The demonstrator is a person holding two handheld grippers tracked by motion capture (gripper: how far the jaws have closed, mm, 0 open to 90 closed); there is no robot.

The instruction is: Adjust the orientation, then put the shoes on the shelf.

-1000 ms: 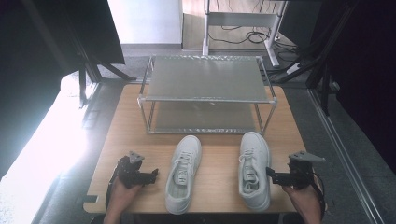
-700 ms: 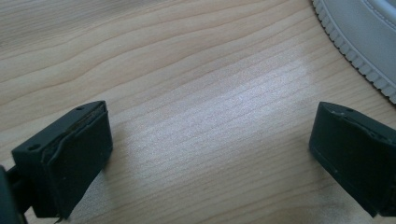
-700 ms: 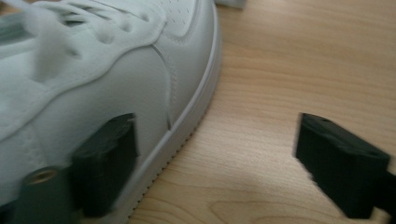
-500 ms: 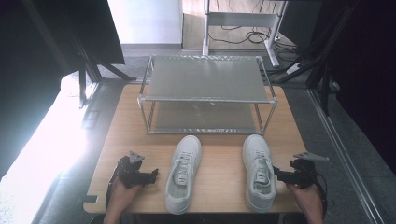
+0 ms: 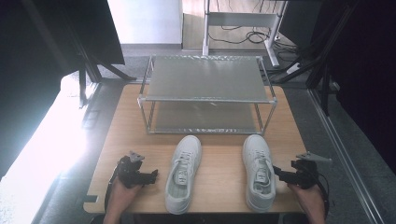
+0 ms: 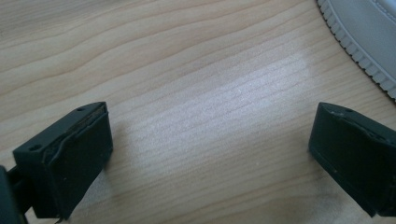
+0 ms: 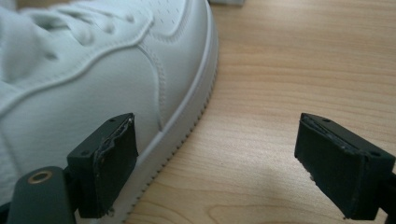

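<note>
Two white sneakers lie side by side on the wooden table, toes toward the rack: the left shoe (image 5: 182, 173) and the right shoe (image 5: 258, 171). My left gripper (image 5: 150, 176) rests just left of the left shoe. Its jaws (image 6: 212, 121) stand open over bare wood, and the shoe's sole edge (image 6: 369, 42) shows at top right. My right gripper (image 5: 279, 173) sits at the right shoe's outer side. It (image 7: 217, 128) is open after just closing a little. One jaw is beside the shoe's sole (image 7: 187, 126), and table wood lies between the pads.
A two-tier metal shoe rack (image 5: 205, 84) stands at the back of the table (image 5: 219, 186), with both shelves bare. Desk legs and cables (image 5: 243, 28) lie on the floor beyond it. The table's near edge runs just below both hands.
My right gripper has drawn slightly right and toward the near edge. The right shoe has shifted a little the same way and straightened. The left hand has stayed put.
</note>
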